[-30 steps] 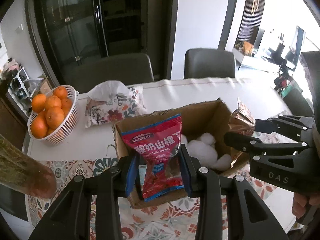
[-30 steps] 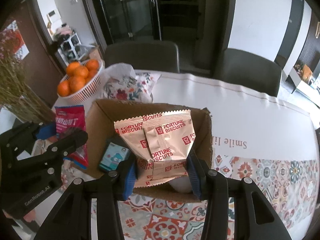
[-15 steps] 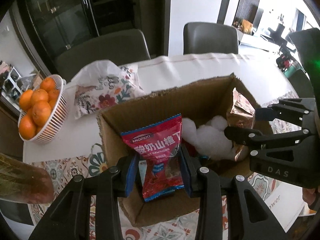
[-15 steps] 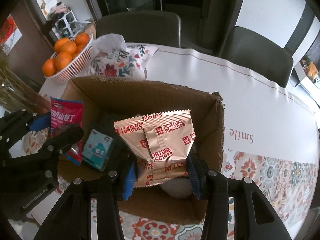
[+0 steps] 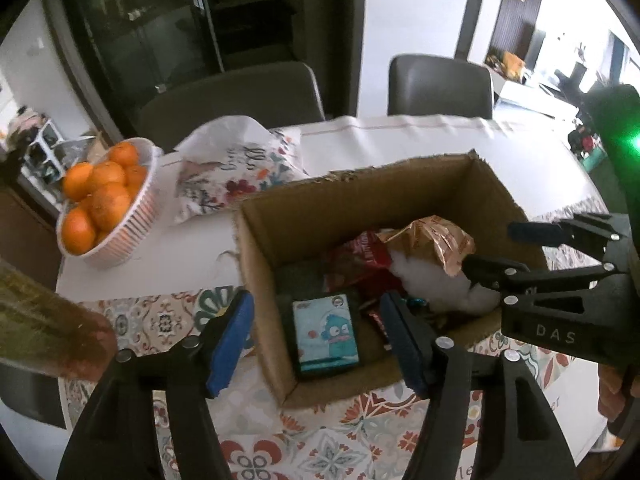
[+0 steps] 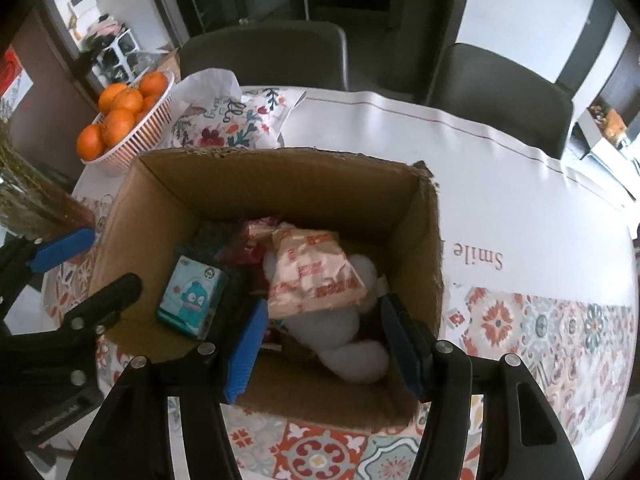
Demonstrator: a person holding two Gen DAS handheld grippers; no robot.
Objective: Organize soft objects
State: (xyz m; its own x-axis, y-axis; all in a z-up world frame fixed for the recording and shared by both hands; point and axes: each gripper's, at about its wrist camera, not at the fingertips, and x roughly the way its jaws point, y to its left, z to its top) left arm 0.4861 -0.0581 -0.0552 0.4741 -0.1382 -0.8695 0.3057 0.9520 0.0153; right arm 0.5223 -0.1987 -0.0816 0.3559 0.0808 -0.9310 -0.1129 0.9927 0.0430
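An open cardboard box [image 5: 360, 192] [image 6: 280, 176] stands on the table. Inside lie a rose-gold biscuit packet [image 5: 432, 240] [image 6: 316, 272], a red snack packet [image 5: 360, 260] [image 6: 256, 236], a white plush toy [image 5: 436, 284] [image 6: 348, 340] and a small teal cartoon box [image 5: 326, 332] [image 6: 192, 300]. My left gripper [image 5: 320, 340] is open and empty over the box's near left corner. My right gripper [image 6: 320, 348] is open and empty over the box's near side, above the plush and biscuit packet.
A white basket of oranges [image 5: 100, 200] [image 6: 124, 120] and a floral pillow [image 5: 236, 168] [image 6: 232, 116] sit behind the box to the left. A brown vase with dried stems [image 5: 44, 324] stands at the left. Two grey chairs [image 6: 500, 88] are behind the table.
Both grippers opened. The red snack packet and the biscuit packet dropped from the jaws into the box. Both grippers came closer over the box.
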